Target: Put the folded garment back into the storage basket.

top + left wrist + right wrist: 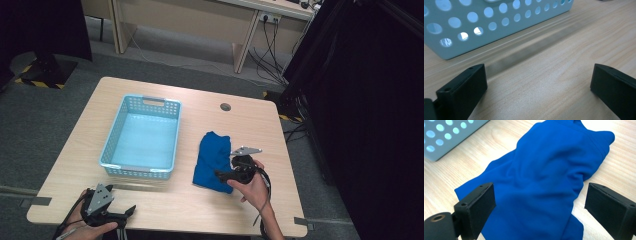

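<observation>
A folded blue cloth (pixel 212 160) lies on the wooden table (pixel 200 210), right of a light blue perforated basket (pixel 112 147) that stands empty. My right gripper (pixel 221 175) hovers over the cloth's near end, open, jaws spread wide to either side of the blue cloth (pixel 544 177) with nothing gripped. My left gripper (pixel 131 210) rests near the table's front left edge, open, its jaws apart over bare wood (pixel 544 82) and pointing toward the basket's near wall (pixel 474 27).
A round cable hole (pixel 225 106) sits near the table's far edge. Black curtains (pixel 370 100) hang to the right, and desk legs with cables (pixel 267 55) stand beyond the table. Bare wood lies between the basket and the front edge.
</observation>
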The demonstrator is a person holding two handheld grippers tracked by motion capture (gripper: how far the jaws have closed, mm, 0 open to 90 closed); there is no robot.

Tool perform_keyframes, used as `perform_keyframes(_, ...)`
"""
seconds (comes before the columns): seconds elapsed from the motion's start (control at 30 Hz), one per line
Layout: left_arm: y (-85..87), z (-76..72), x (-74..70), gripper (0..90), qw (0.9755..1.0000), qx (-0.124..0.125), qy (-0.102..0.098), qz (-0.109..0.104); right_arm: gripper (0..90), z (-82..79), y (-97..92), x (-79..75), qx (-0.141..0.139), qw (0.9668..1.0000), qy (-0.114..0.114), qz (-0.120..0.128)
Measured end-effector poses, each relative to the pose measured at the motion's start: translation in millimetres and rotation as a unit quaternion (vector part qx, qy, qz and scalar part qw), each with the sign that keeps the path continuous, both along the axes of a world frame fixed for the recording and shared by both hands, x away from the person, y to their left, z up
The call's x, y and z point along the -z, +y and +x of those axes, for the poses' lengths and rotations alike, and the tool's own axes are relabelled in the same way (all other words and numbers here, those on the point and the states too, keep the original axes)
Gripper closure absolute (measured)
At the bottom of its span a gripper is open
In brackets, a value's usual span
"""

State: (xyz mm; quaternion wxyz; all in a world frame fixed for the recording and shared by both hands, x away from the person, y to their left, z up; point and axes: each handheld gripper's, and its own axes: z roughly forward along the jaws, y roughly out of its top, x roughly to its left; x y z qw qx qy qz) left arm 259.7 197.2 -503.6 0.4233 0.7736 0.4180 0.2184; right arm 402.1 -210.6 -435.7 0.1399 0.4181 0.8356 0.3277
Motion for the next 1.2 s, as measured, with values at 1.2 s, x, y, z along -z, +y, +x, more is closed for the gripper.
perform_keyframes(1.2, -0.1, 0.0, -0.1, 0.0, 1.0000, 0.000, 0.000, 0.000, 10.3, 23.6, 19.7, 8.6, 0.002, 0.9999, 0.013, -0.007)
